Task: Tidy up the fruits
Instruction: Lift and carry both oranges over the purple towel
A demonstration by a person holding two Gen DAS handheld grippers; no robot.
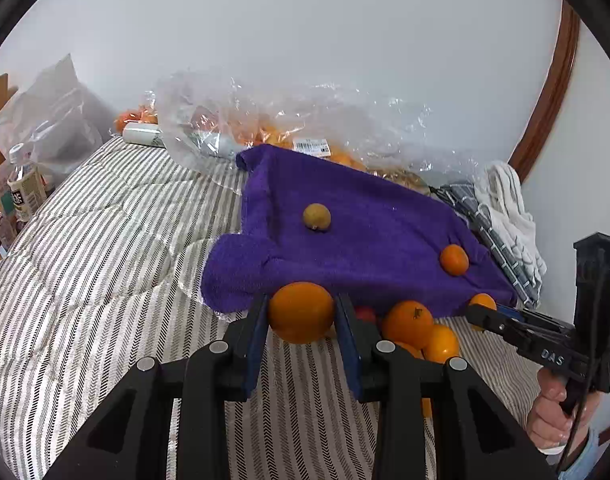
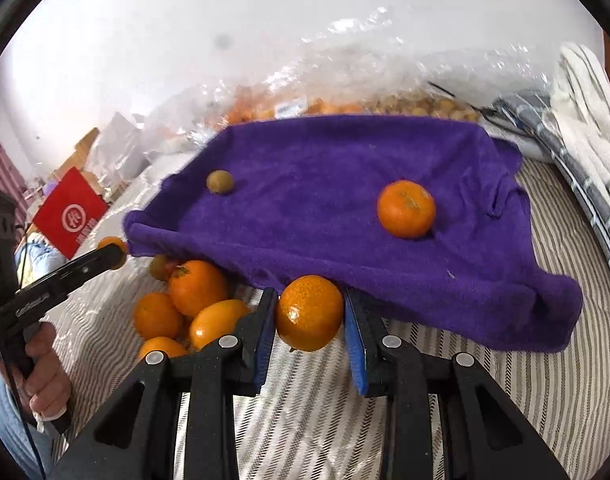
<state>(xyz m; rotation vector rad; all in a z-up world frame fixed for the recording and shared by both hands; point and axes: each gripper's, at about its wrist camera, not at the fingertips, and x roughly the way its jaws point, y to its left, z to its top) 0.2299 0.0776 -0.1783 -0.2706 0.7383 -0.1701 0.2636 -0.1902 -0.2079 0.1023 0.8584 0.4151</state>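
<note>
1. A striped quilt (image 1: pixel 105 240) covers the whole surface, and everything else sits on it.
2. A purple towel (image 1: pixel 365 232) lies spread over the quilt; it is the landmark for the rest.
3. Crinkled clear plastic bags (image 1: pixel 265 120) holding more orange fruit are piled just behind the towel, against the wall.
4. A folded grey and white cloth (image 1: pixel 505 216) lies beside the towel's right edge.
5. The left gripper (image 1: pixel 301 314) hangs at the towel's near edge, its blue pads clenched on a big orange (image 1: pixel 301 312).
6. The right gripper (image 2: pixel 310 314) is also at the towel's near edge, further right, grasping a second orange (image 2: pixel 309 312) between its pads.
7. A loose heap of oranges (image 2: pixel 193 304) rests on the quilt against the towel's near edge, between the two grippers, partly tucked under the cloth.
8. A mandarin (image 2: pixel 406 209) sits on the towel, toward its right side.
9. A small yellow-green fruit (image 1: pixel 316 217) sits on the towel too, toward its left side, well apart from the mandarin.
</note>
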